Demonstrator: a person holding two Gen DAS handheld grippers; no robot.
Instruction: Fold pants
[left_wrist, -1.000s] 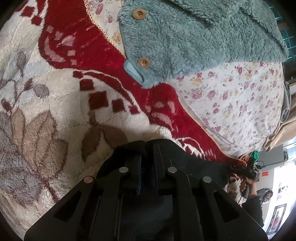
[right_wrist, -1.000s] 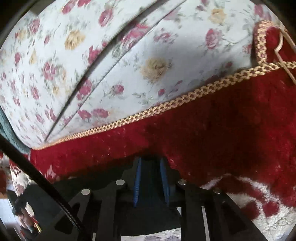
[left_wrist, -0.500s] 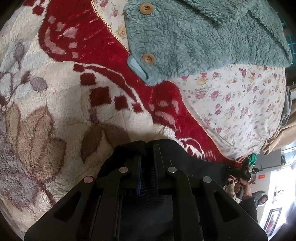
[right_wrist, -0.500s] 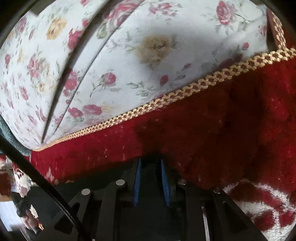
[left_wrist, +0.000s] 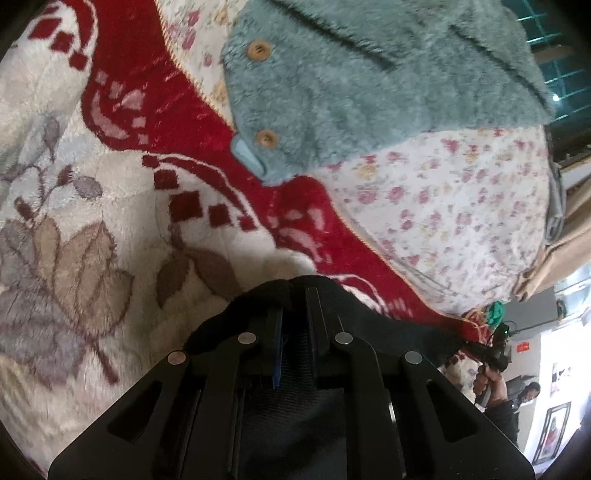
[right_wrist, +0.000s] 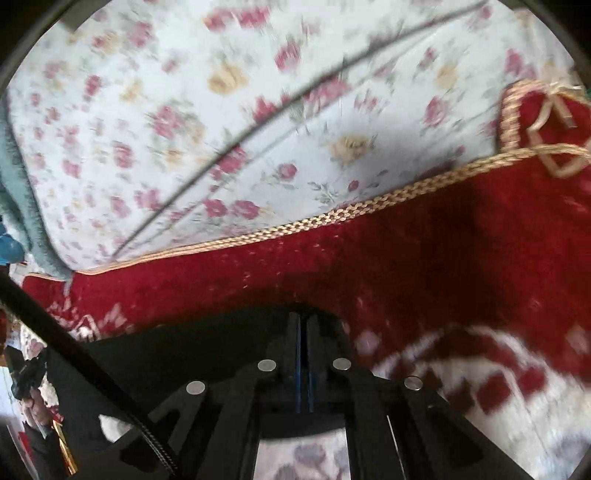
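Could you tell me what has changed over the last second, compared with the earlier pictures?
Both grippers stay clamped on the black pants. The left gripper has drifted a little, so the teal fleece jacket sits further right in its view. The right gripper is moving, its view blurred, and its fingers have closed tighter. The red blanket and floral sheet lie unchanged.

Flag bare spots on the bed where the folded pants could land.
Free: cream leaf-print blanket left of the left gripper, and floral sheet between the gold trim and curtain. Crowded: the teal fleece jacket covers the far sheet. Both jaws hold the black pants.
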